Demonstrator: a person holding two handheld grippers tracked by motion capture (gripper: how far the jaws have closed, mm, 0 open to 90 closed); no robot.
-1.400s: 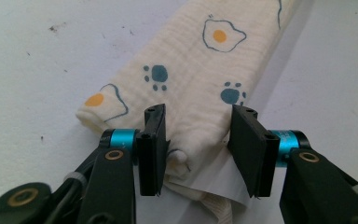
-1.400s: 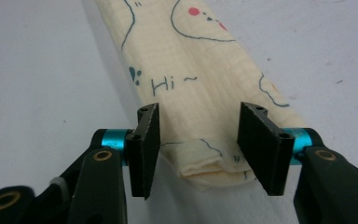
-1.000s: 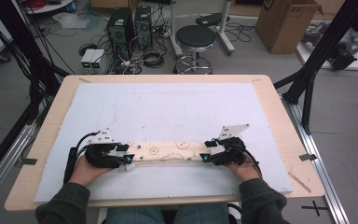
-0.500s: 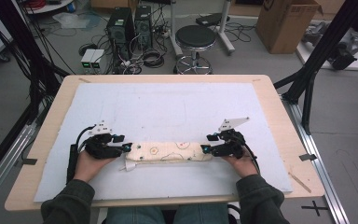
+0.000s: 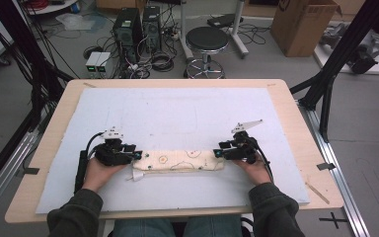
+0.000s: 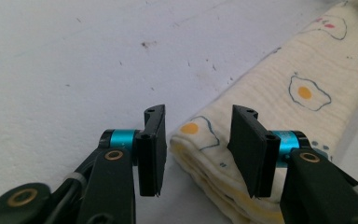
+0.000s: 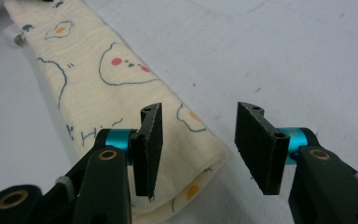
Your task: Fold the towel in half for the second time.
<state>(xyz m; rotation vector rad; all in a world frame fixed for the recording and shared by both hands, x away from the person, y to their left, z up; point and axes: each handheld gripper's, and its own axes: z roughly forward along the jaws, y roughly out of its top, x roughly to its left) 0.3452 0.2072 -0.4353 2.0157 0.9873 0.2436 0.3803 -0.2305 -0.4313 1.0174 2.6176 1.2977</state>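
Observation:
A cream cloth [image 5: 180, 160] printed with eggs lies folded into a long strip near the front of the white mat. My left gripper [image 5: 135, 154] is at its left end. In the left gripper view the jaws of this gripper [image 6: 198, 149] stand apart around the cloth's folded corner [image 6: 200, 140]. They have just been closing, and the pads are not pressing it. My right gripper [image 5: 218, 153] is at the right end. In the right gripper view its jaws [image 7: 203, 149] have also just been closing. The cloth's end [image 7: 186, 154] lies partly between them, ungripped.
The white mat [image 5: 177, 108] covers most of the wooden table [image 5: 296, 113]. A thin wooden stick [image 5: 317, 192] lies by the table's right front edge. Beyond the table stand a stool [image 5: 207, 39], computer towers [image 5: 138, 22] and a cardboard box [image 5: 303, 24].
Both grippers have shifted a little away from the person, the left one also slightly rightward. Both still sit at the cloth's ends, and the cloth has stayed in place.

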